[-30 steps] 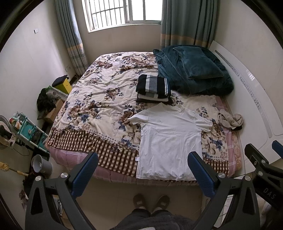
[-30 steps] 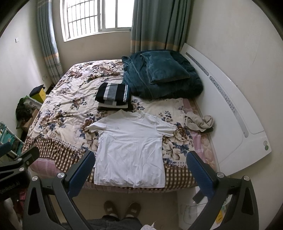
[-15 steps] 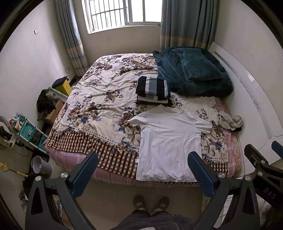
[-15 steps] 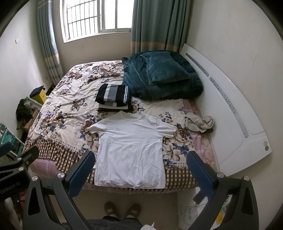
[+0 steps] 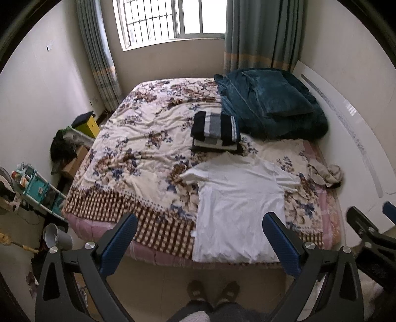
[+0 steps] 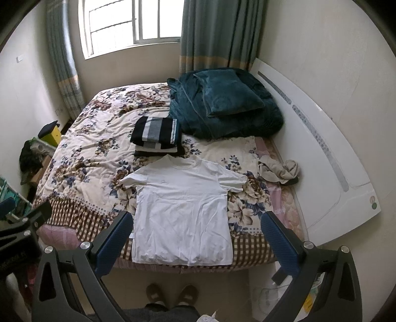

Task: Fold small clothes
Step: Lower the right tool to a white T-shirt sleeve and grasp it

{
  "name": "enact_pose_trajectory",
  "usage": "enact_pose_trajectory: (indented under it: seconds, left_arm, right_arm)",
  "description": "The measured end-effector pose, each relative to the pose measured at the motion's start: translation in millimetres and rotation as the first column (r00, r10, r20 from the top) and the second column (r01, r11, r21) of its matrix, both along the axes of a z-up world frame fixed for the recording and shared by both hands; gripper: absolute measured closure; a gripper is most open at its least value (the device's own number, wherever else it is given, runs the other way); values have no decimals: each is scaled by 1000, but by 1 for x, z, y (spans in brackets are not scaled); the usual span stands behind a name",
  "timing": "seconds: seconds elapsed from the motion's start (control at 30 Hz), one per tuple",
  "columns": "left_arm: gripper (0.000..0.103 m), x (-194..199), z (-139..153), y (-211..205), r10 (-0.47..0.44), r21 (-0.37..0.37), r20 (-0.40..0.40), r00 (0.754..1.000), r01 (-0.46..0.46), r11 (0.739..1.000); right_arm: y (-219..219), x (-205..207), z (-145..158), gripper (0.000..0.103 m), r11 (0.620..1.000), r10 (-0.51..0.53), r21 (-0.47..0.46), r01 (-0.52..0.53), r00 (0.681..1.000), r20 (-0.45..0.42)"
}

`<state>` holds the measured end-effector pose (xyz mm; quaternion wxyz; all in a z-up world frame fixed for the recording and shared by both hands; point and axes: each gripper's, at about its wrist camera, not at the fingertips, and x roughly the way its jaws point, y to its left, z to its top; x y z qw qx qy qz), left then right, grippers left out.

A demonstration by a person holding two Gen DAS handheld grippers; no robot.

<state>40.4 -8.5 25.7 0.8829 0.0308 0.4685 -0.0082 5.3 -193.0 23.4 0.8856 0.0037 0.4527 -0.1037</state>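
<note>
**White T-shirt lies flat on the bed, both tongs open**

A white T-shirt (image 5: 237,210) lies spread out flat near the front edge of the bed (image 5: 138,153), in the lower middle of both views. Its sleeves stick out to each side and its neck points away toward the window (image 5: 170,19). The bottom hem sits right at the edge of the bed.

Just past the neck sits a stack of folded clothes (image 5: 214,131) with dark and gray stripes (it almost touches the collar). Behind that, in the upper right, is a big dark teal blanket (image 5: 269,109) with a pillow on top. A small crumpled beige cloth (image 5: 325,172) lies at the right side of the bed, well apart from the shirt.

The left gripper (image 5: 198,245) is held up above the floor, with its blue pads spread wide and nothing between them. The right gripper (image 6: 195,244) is the same: wide open, holding nothing. Neither one touches the shirt.

Two slippered feet (image 6: 172,293) stand on the floor at the bottom of the frame.
</note>
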Motion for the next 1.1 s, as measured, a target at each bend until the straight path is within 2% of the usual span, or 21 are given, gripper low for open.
enact_pose_trajectory:
  seconds: [0.17,0.27,0.47,0.63,0.77,0.87,0.93,1.0,1.03,1.1]
  left_arm:
    - [0,65,-28,-10,24,60,35,999,-27,998]
    - [0,92,-61,-11,18,73,12,1000,-19,997]
    - [0,161,-134,-45,-10,103,-59,998,16,994]
    - [0,224,-219,-87,-5,140,-134,991,24,990]
    - [0,266,-283,-116,26,156,-178,984,2,988]
    - [0,299,-345,-138,60,160,-234,970,-23,987]
    - [0,315,-392,-150,87,159,-287,954,-42,986]
    - [0,329,-437,-160,108,163,-337,935,-55,985]
    - [0,331,-453,-165,115,165,-350,930,-60,984]
    - [0,336,-484,-172,126,175,-382,916,-62,983]
  right_arm:
    - [-20,41,-23,0,996,-91,1,91,996,-9]
    - [-42,76,-59,0,984,-176,-1,176,984,-27]
    - [-94,142,-162,0,953,-303,-12,303,950,-78]
    - [-159,204,-257,0,929,-364,10,370,919,-151]
    - [-227,255,-340,0,898,-407,89,432,889,-210]
    - [-277,289,-407,0,862,-447,149,485,864,-231]
    - [-308,306,-455,5,826,-476,200,527,843,-251]
    - [-343,323,-513,26,771,-499,279,573,815,-293]
    - [-350,324,-527,30,750,-507,300,590,803,-313]
    - [-379,331,-581,33,668,-545,360,652,757,-360]
